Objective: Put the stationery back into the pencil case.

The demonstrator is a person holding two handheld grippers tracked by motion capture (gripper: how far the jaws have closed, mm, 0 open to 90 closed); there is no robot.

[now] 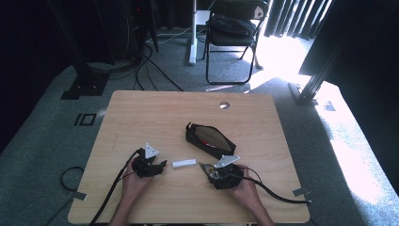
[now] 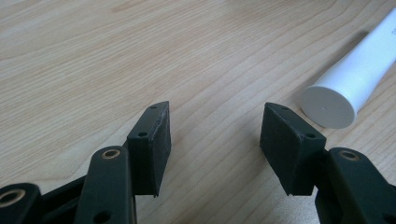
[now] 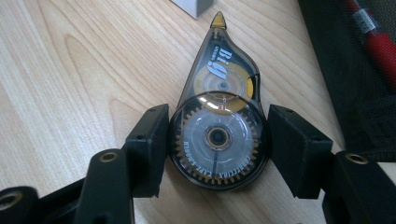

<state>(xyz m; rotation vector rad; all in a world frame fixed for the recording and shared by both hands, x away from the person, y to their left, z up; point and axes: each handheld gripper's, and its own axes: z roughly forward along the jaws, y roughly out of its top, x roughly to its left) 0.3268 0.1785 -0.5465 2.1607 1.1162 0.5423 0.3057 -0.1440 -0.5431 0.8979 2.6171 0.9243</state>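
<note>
our right gripper (image 3: 217, 140) pinches the round end of the correction tape dispenser (image 3: 218, 123), which lies flat on the wooden table (image 1: 141, 117) just beside the black mesh pouch (image 1: 209, 140). our left gripper (image 2: 215, 140) stands spread over bare wood with nothing between its jaws, the white tube (image 2: 355, 79) lying just beside it.

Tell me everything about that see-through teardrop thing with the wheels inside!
It's a correction tape dispenser of smoky clear plastic, lying flat on the wooden table. Inside sit a big toothed wheel and a smaller yellow reel. Its yellow tip points away from the right gripper, whose black jaws hug its round end on both sides. A black mesh pouch lies beside it.
</note>
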